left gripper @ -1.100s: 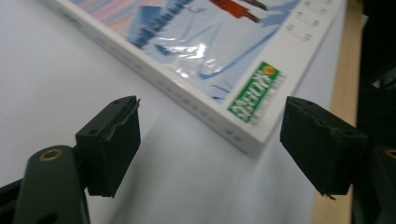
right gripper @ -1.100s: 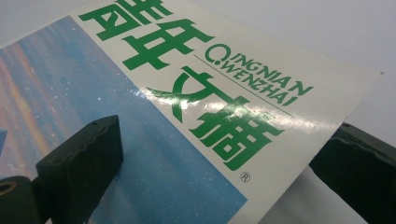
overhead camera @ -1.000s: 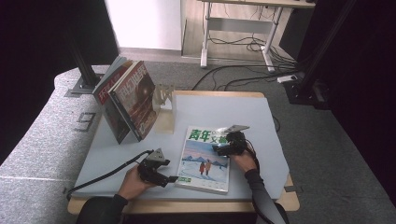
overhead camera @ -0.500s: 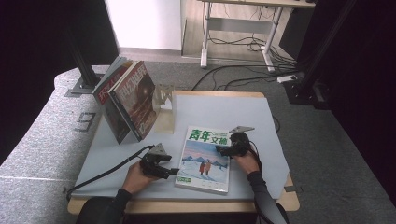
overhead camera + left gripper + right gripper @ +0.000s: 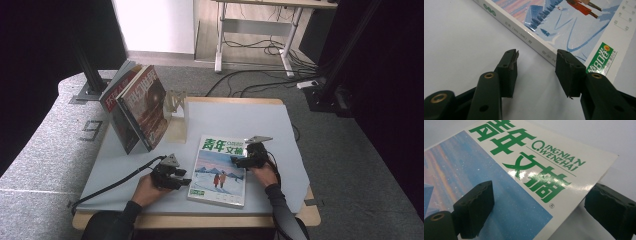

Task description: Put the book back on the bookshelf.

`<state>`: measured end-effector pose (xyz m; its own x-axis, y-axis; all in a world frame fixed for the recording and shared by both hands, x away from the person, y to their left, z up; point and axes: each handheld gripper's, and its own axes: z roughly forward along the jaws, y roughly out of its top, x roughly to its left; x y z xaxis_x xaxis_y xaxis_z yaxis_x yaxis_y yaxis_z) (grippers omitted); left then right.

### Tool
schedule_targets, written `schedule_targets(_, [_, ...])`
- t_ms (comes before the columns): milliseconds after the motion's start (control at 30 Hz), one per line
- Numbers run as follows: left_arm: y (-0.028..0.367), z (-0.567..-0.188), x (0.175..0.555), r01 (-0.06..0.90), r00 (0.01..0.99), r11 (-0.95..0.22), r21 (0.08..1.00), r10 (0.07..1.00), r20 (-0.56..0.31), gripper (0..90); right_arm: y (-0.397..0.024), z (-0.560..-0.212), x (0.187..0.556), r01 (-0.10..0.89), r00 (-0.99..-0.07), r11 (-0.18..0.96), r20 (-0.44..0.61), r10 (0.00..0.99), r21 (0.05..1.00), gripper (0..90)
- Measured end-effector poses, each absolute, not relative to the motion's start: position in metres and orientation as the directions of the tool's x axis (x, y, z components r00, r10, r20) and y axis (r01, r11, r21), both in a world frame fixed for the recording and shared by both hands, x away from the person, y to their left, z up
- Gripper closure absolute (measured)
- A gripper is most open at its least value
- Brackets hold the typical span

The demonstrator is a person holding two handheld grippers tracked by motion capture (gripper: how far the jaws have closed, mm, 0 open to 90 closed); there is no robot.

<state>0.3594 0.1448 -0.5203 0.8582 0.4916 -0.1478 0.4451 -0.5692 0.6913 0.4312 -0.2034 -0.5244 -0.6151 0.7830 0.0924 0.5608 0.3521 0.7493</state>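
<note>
The magazine [image 5: 220, 170] lies flat on the tabletop [image 5: 240, 120], not yet lifted; 2 others already lean on the stand [image 5: 176, 107]. The left tool [image 5: 186, 182] sits at its spine edge, its jaws having just been closing but gripping nothing. The right tool [image 5: 235, 161] straddles the opposite edge, released. Grasp and transfer remain.
</note>
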Motion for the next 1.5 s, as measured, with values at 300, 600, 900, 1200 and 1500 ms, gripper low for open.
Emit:
schedule_targets(300, [0.14,-0.522,0.351,0.423,0.875,-0.57,0.704,0.459,-0.153,51.8,-0.195,-0.524,0.441,0.552,-0.624,0.367,0.079,0.777,0.749,5.8])
schedule_targets(600, [0.136,-0.522,0.346,0.372,0.904,-0.585,0.721,0.404,-0.139,43.2,-0.189,-0.524,0.448,0.549,-0.632,0.376,0.075,0.772,0.747,5.9])
schedule_targets(900, [0.145,-0.524,0.358,0.397,0.86,-0.606,0.689,0.507,-0.049,17.4,-0.208,-0.522,0.443,0.58,-0.615,0.352,0.111,0.781,0.735,0.0])
schedule_targets(1200, [0.148,-0.528,0.365,0.426,0.82,-0.608,0.67,0.573,-0.002,5.6,-0.207,-0.527,0.445,0.589,-0.637,0.364,0.138,0.759,0.721,0.0])
schedule_targets(1500, [0.149,-0.528,0.366,0.429,0.821,-0.608,0.668,0.571,-0.008,4.9,-0.198,-0.53,0.456,0.61,-0.635,0.339,0.185,0.75,0.716,0.0])
